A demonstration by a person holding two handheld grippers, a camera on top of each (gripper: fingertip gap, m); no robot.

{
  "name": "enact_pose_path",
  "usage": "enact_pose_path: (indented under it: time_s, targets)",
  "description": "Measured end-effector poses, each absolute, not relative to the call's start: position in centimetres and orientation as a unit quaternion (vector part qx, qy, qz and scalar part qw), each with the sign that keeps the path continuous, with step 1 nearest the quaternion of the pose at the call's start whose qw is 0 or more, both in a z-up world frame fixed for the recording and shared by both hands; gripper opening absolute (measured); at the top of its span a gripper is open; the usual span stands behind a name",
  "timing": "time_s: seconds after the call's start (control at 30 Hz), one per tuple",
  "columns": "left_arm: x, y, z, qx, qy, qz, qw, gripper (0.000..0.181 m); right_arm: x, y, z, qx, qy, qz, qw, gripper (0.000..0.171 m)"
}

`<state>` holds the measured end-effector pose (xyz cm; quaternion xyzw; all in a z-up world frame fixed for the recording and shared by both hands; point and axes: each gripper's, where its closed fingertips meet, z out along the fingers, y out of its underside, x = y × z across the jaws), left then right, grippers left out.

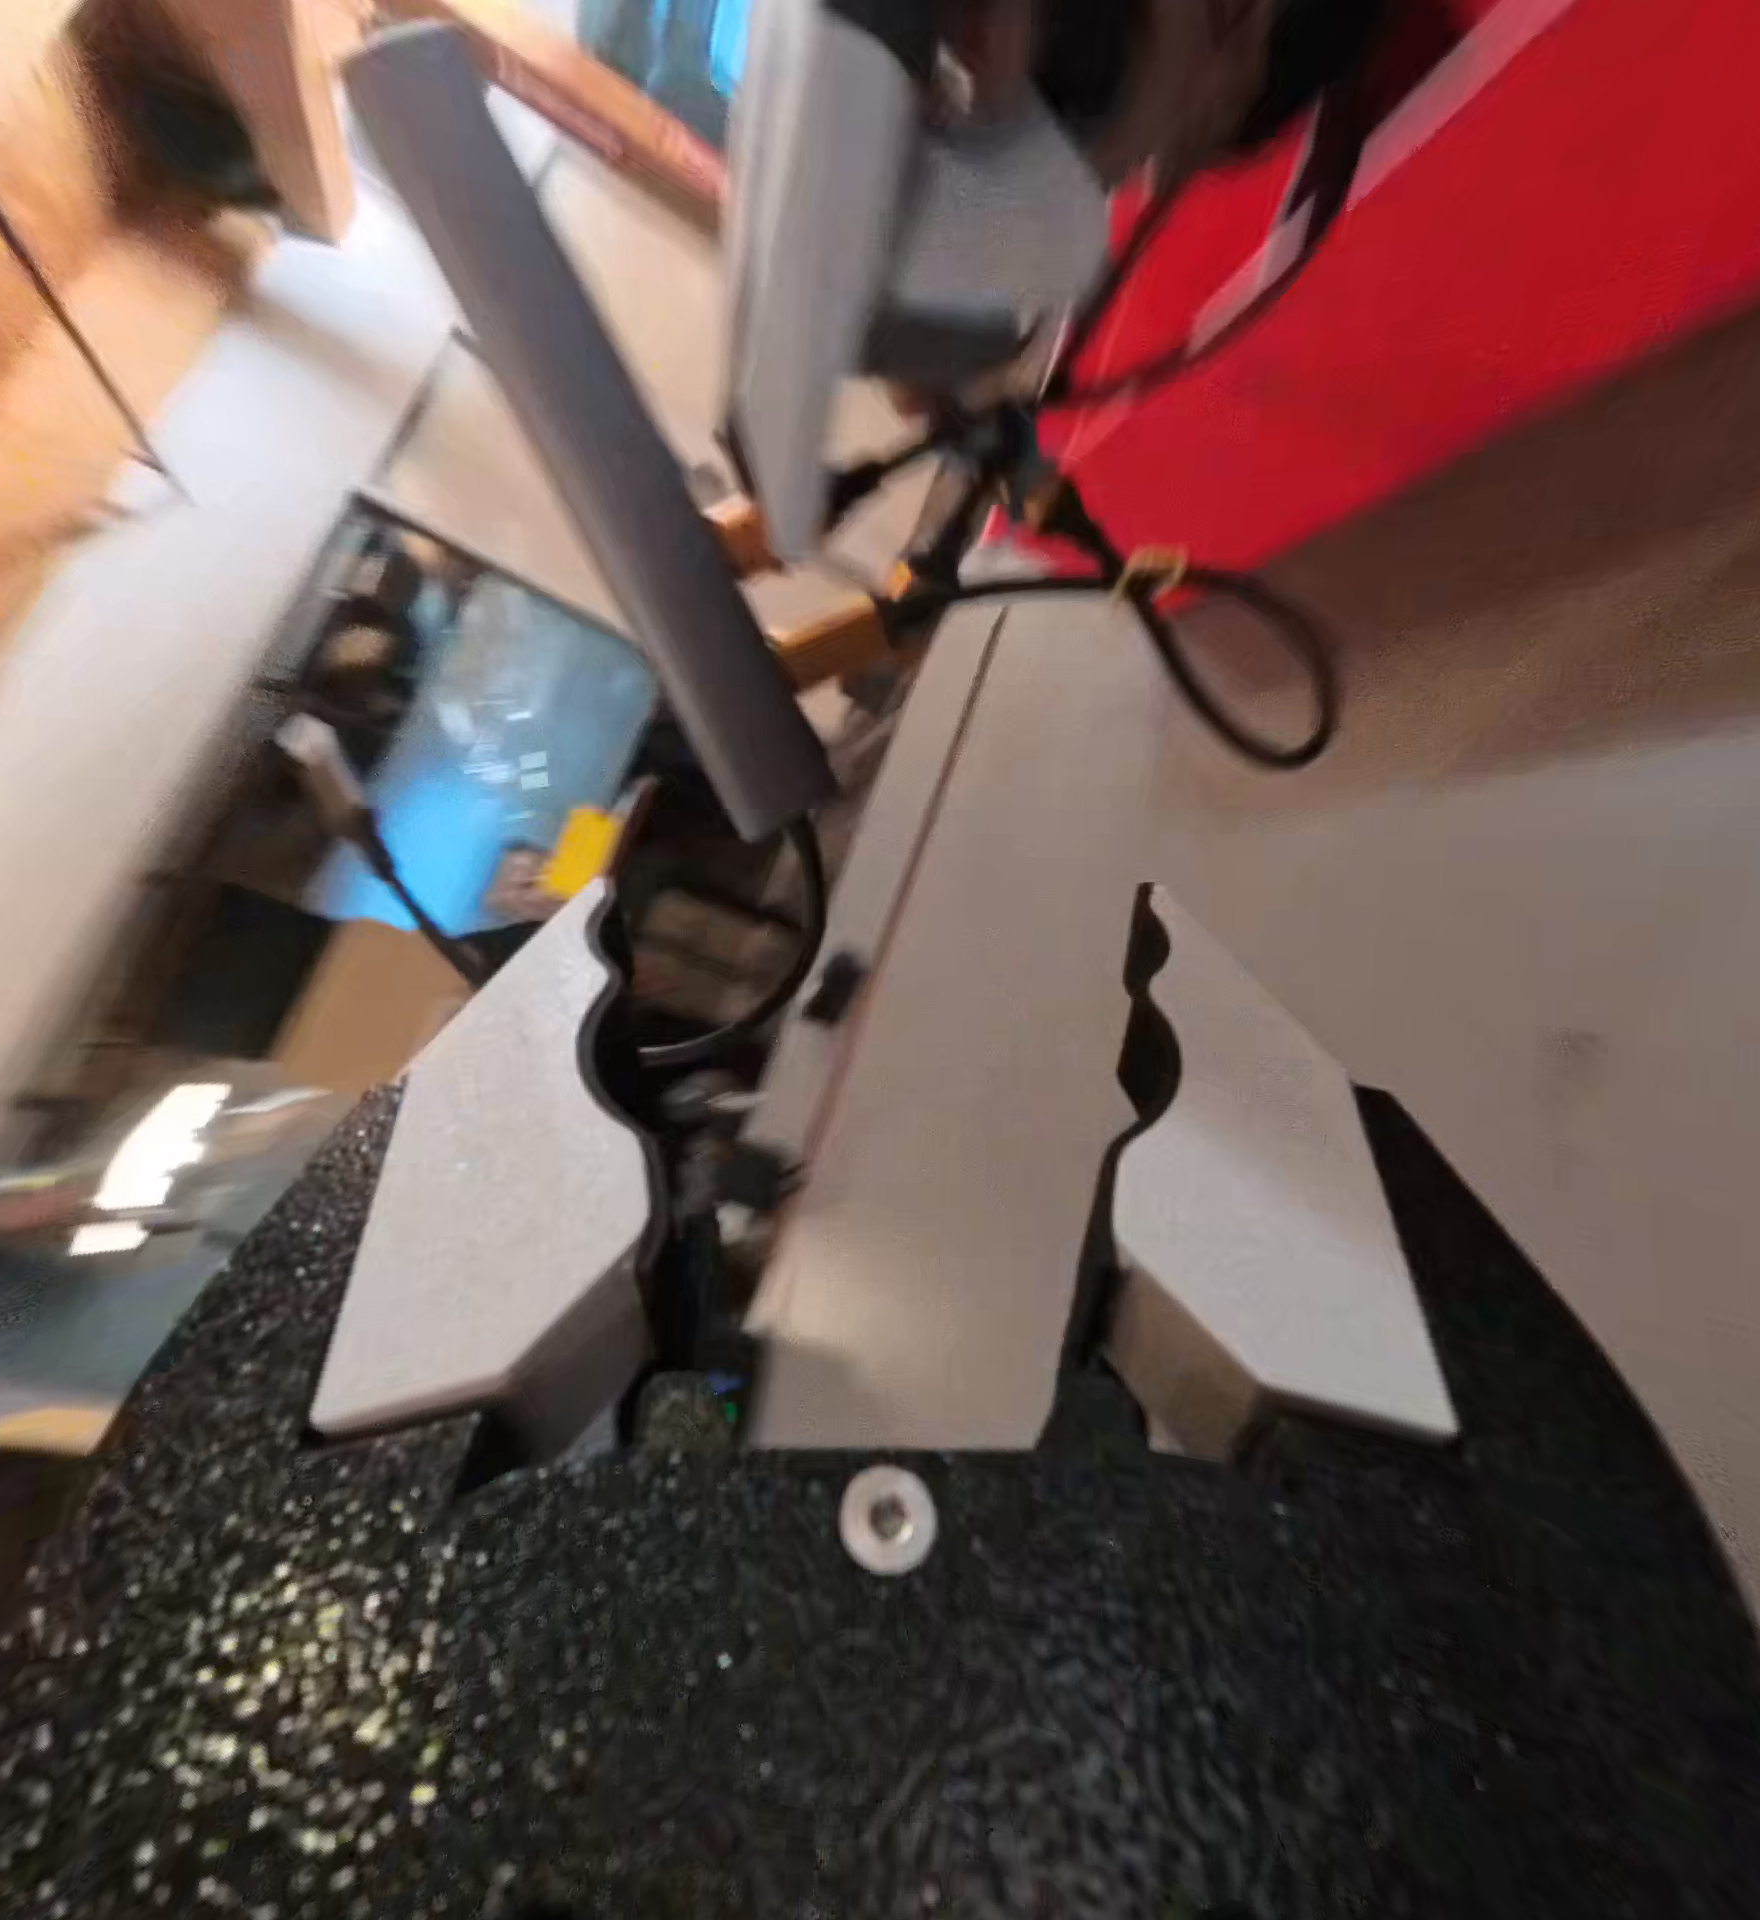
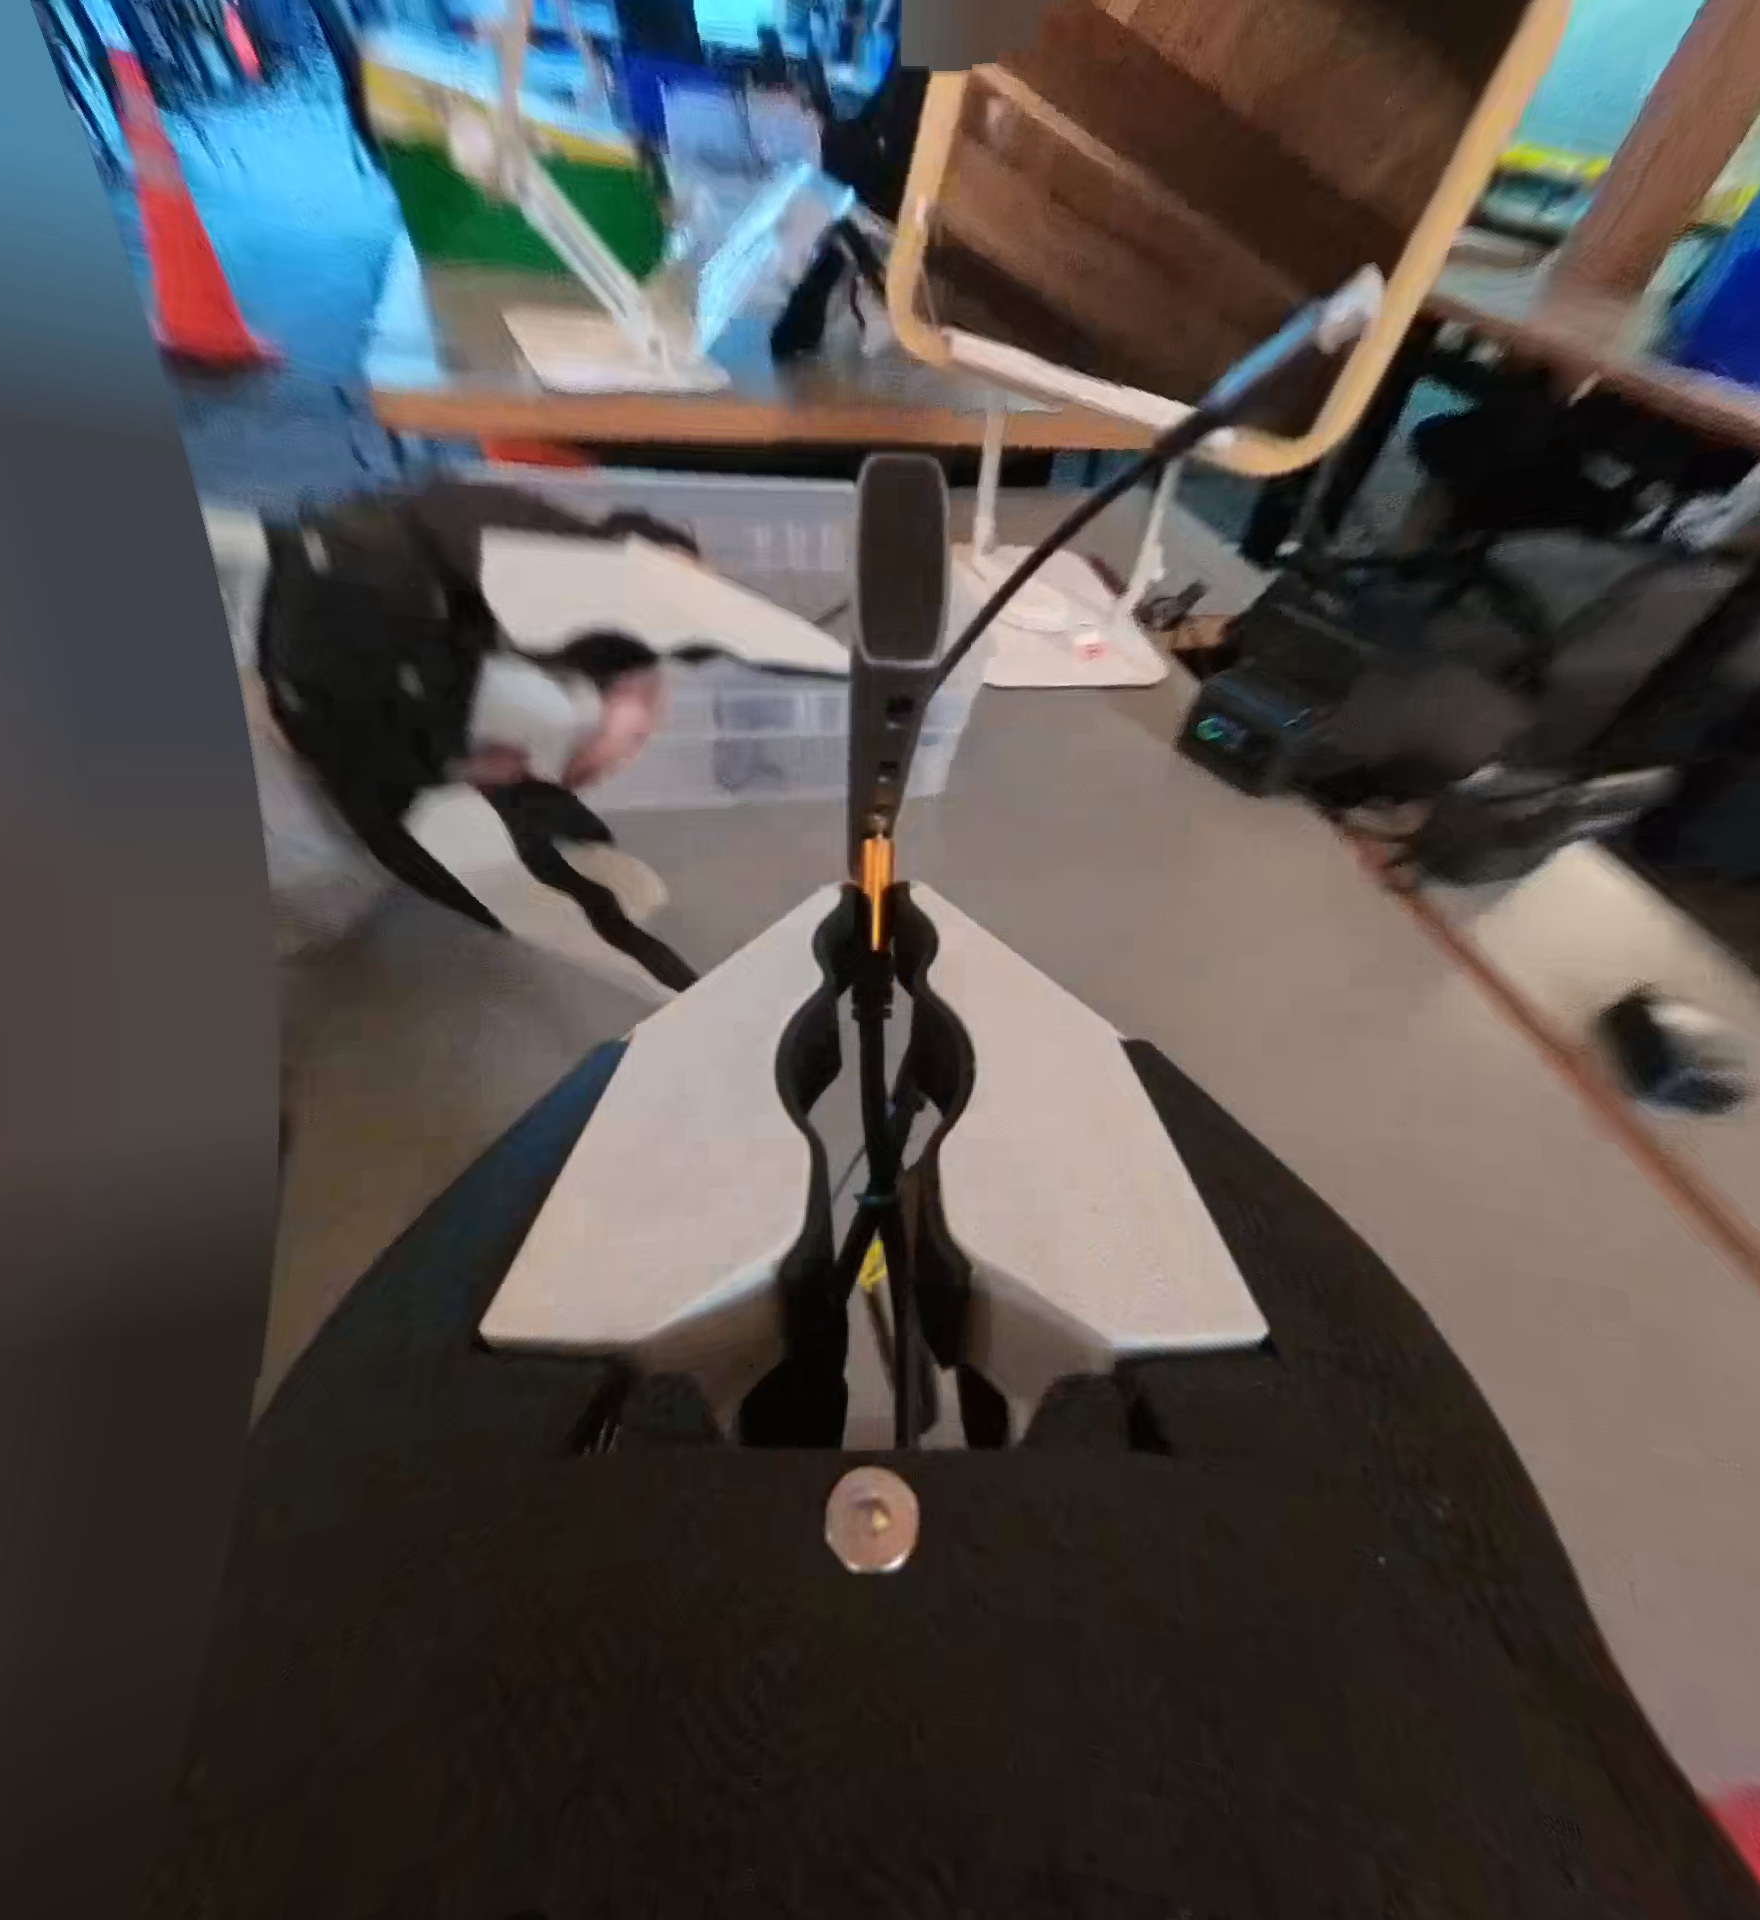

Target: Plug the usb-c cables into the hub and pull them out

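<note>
My left gripper [image 1: 876,904] is shut on the grey slab hub [image 1: 1011,935], which runs away between its fingers, rolled a little so a side port shows. In the right wrist view my right gripper [image 2: 878,899] is shut on an orange usb-c plug [image 2: 874,883] with a black cable [image 2: 871,1039]. The plug's tip meets the port edge of the hub [image 2: 891,717]. The hub's own cable [image 2: 1063,520] rises to a free grey connector [image 2: 1323,317]. In the left wrist view the right gripper's fingers [image 1: 585,416] come down to an orange plug [image 1: 824,629] at the hub's far end.
A beige table [image 1: 1478,1039] bears a red block [image 1: 1478,260] and a looped black cable [image 1: 1271,675]. In the right wrist view a small dark object [image 2: 1676,1049] lies on the table [image 2: 1167,987]. Beyond are a wooden chair [image 2: 1167,208], a clear crate [image 2: 751,727] and an orange cone [image 2: 185,260].
</note>
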<state>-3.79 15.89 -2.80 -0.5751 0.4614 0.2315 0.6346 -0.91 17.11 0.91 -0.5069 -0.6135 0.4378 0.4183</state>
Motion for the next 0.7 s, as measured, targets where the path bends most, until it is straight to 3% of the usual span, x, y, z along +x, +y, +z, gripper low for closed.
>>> enact_pose_path:
  time_s: [0.07, 0.23, 0.33, 0.57, 0.63, 0.7]
  targets:
    - [-2.7, 14.6, -0.4, -0.581, 0.433, 0.131, 0.676, 0.086, -0.6, 16.5, 0.7, -0.442, -0.681, 0.333, 0.478, 0.003]
    - [-0.4, 13.5, 0.3, -0.558, 0.497, 0.157, 0.646, 0.050, -0.8, 13.7, -1.7, -0.269, -0.798, 0.074, 0.534, 0.004]
    - [0.2, 13.1, -1.3, -0.556, 0.542, 0.183, 0.603, 0.011, -0.9, 12.7, -2.0, -0.224, -0.803, 0.021, 0.552, 0.004]
    - [1.4, 10.8, -0.9, -0.528, 0.571, 0.188, 0.599, 0.009, 0.5, 10.6, -1.2, -0.182, -0.795, 0.022, 0.578, 0.003]
    - [-3.2, 11.2, -1.3, -0.561, 0.543, 0.268, 0.564, 0.008, 2.9, 14.7, -0.6, -0.222, -0.777, -0.079, 0.583, 0.004]
    - [-6.1, 10.5, 0.1, -0.593, 0.482, 0.229, 0.604, 0.008, 5.5, 16.3, 0.4, -0.288, -0.759, -0.016, 0.584, 0.004]
